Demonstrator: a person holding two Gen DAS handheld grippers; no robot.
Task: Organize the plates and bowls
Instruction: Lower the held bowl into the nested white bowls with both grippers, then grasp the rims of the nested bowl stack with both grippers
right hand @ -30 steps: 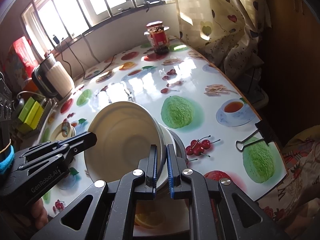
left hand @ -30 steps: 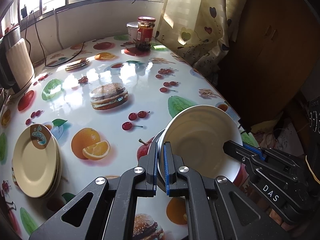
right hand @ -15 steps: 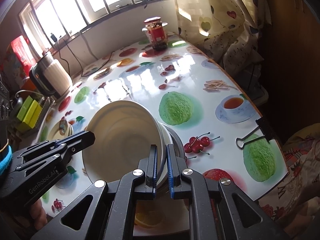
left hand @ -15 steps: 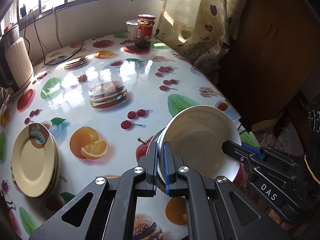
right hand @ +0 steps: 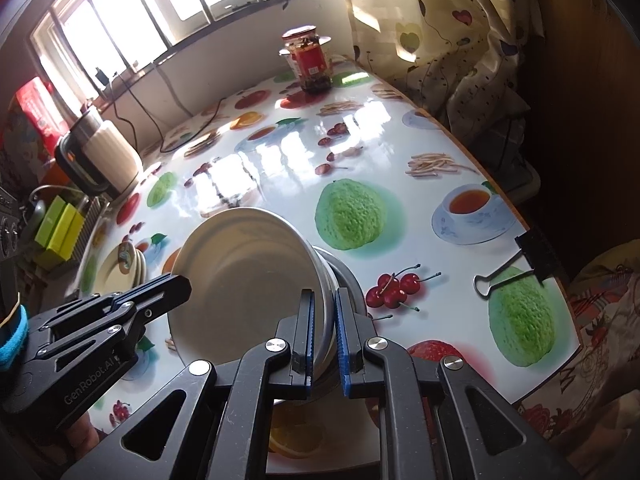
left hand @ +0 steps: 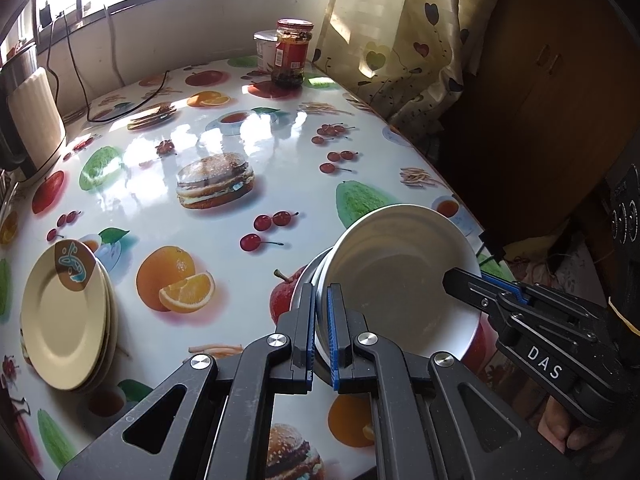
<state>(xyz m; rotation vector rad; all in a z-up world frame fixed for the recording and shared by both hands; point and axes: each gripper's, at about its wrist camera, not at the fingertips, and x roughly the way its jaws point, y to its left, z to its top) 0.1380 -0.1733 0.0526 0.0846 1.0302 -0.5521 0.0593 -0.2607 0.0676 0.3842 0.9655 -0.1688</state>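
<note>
1. You hold two grippers, one bowl stack between them. Your left gripper (left hand: 319, 330) is clamped on the near-left rim of the white bowls (left hand: 396, 276); your right gripper (right hand: 323, 336) pinches the opposite rim, its jaws only a sliver apart around it.
2. At least two white bowls are nested, with a grey metal bowl (right hand: 348, 280) beneath; the exact count is unclear. The stack is tilted, mouth towards you, just above the fruit-print table (left hand: 224, 236).
3. Both grippers point steeply downward, fingers flanking the stack.
4. To the left sits one pile of cream plates (left hand: 68, 316), about three.
5. Farthest off stand one red-lidded jar (left hand: 292, 54) and one kettle (right hand: 102, 160).
</note>
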